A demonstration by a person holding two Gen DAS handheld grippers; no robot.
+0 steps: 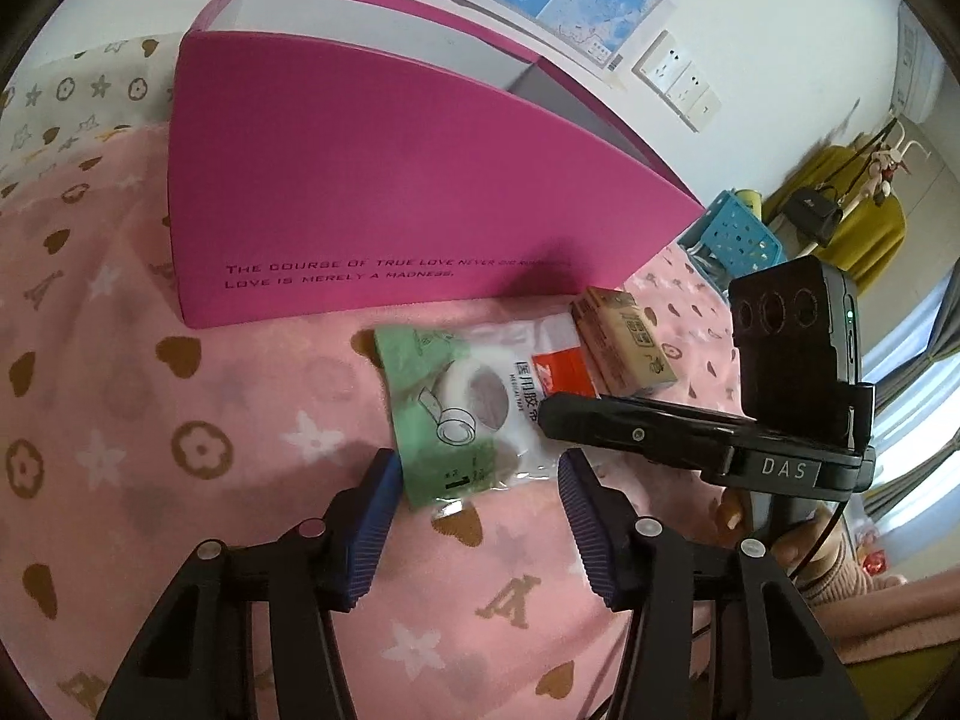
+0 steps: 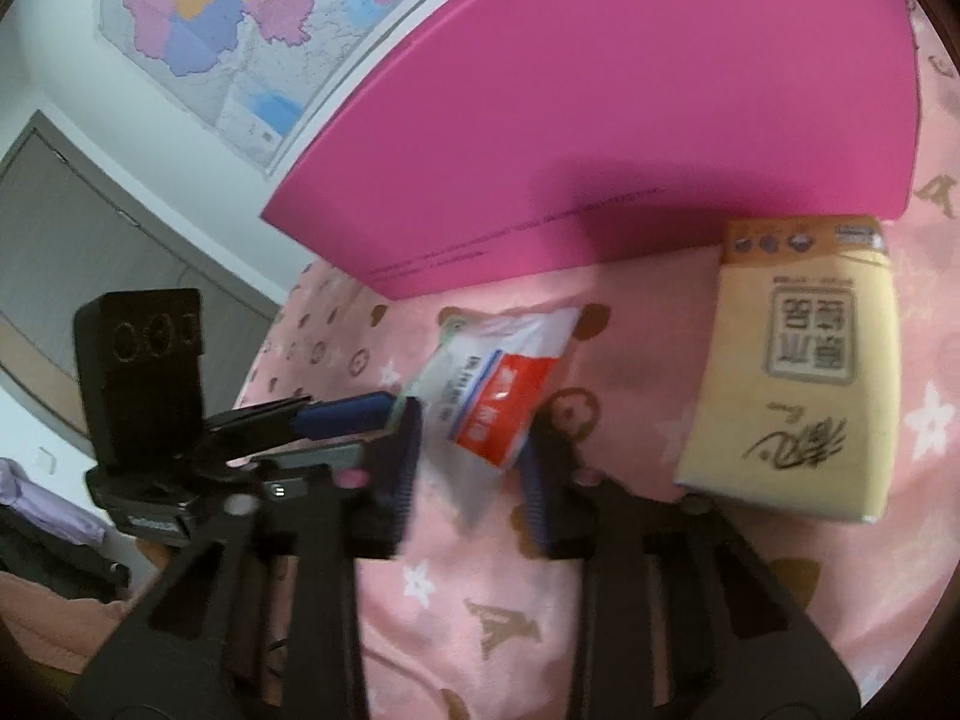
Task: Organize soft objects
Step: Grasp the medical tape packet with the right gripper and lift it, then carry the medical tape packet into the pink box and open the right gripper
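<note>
A flat plastic packet of medical tape (image 1: 474, 414), green, white and red, lies on the pink patterned blanket (image 1: 150, 396) in front of a big magenta box (image 1: 372, 192). A yellow tissue pack (image 1: 624, 339) lies just right of it. My left gripper (image 1: 480, 474) is open, its blue pads either side of the packet's near end. My right gripper (image 2: 471, 456) is open around the packet's red end (image 2: 504, 414); it shows in the left wrist view as a black body (image 1: 708, 438). The tissue pack (image 2: 804, 372) lies to its right.
The magenta box (image 2: 630, 102) stands open-topped close behind the objects. A wall with a map (image 2: 252, 18) and sockets (image 1: 678, 81) is behind it. A blue perforated basket (image 1: 741, 234) and a yellow chair with a bag (image 1: 840, 216) are off the bed's right side.
</note>
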